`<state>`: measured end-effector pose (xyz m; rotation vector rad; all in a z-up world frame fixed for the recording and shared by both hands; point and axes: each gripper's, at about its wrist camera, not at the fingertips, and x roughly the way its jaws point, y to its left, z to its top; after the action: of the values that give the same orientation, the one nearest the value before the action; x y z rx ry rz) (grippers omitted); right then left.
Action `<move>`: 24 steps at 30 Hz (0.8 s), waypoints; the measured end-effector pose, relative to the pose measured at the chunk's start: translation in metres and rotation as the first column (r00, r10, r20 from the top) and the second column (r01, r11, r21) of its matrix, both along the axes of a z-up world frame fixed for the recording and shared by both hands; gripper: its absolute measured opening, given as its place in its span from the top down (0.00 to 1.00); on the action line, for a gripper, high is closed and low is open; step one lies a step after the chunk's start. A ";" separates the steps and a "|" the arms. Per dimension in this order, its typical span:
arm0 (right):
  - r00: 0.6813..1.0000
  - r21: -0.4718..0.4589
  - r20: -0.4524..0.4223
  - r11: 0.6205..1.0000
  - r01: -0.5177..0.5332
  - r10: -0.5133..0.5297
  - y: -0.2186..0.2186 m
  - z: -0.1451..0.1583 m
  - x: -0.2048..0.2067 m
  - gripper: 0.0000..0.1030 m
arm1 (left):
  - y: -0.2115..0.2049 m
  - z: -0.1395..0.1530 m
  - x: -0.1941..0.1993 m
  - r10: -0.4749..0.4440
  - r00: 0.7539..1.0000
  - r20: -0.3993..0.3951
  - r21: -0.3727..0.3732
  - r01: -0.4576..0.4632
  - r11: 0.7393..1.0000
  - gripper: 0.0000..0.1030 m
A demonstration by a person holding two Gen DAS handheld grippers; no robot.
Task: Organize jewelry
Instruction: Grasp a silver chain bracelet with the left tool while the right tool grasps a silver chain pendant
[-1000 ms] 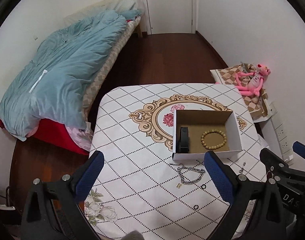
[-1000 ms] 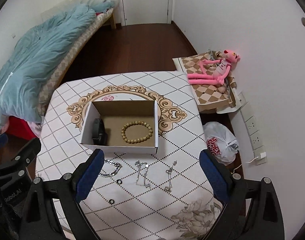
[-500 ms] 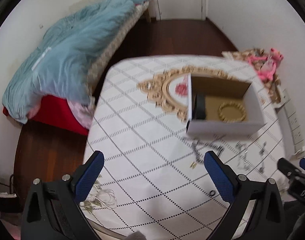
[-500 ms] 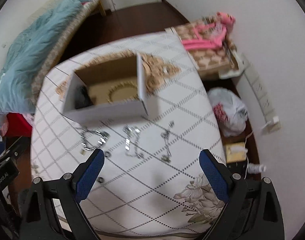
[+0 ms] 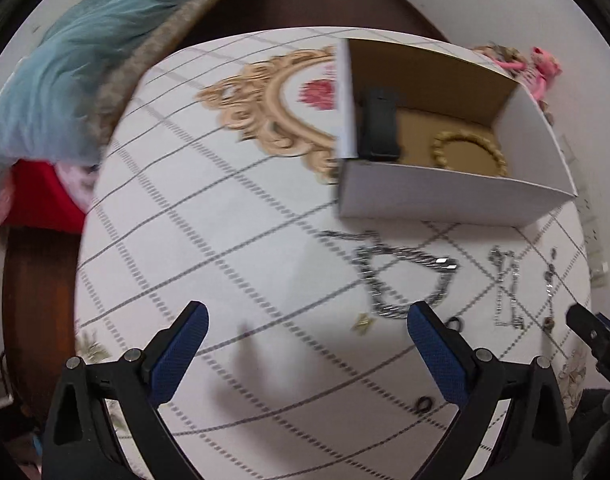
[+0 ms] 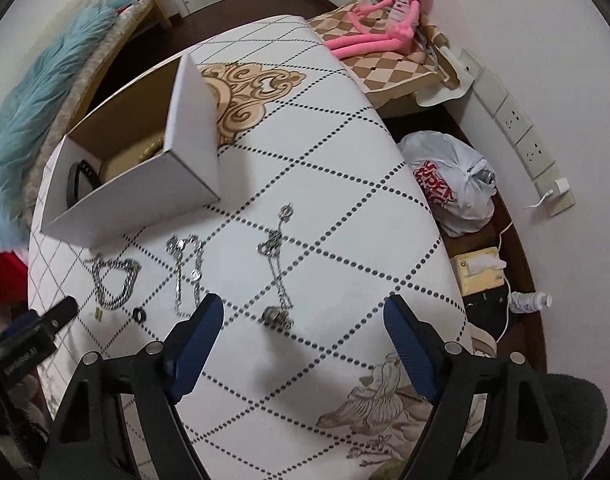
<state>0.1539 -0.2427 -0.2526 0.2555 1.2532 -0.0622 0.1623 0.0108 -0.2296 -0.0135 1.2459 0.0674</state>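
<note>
- Diamond-patterned white tablecloth (image 6: 345, 184) carries silver chains beside our white cardboard box (image 6: 145, 184).
- Both grippers empty: left gripper (image 5: 305, 344) wide, right gripper (image 6: 303, 340) closing.
- Next, we judge, pinch the thin pendant necklace (image 6: 275, 264).

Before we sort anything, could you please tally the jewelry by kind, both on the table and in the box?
Silver chains on the table: 3
Small black rings on the table: 2
Small gold piece on the table: 1
Beaded bracelet in the box: 1
Black band in the box: 1
Total: 8
</note>
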 end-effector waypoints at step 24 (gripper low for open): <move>0.999 0.092 0.018 0.995 0.048 -0.050 -0.033 -0.004 -0.012 0.21 | -0.070 -0.004 0.003 -0.224 0.972 0.065 -0.091 0.229 0.969 0.93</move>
<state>0.1420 -0.2756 -0.2564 0.3659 1.2317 -0.0441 0.1649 -0.0592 -0.2340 0.0421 1.1881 -0.1915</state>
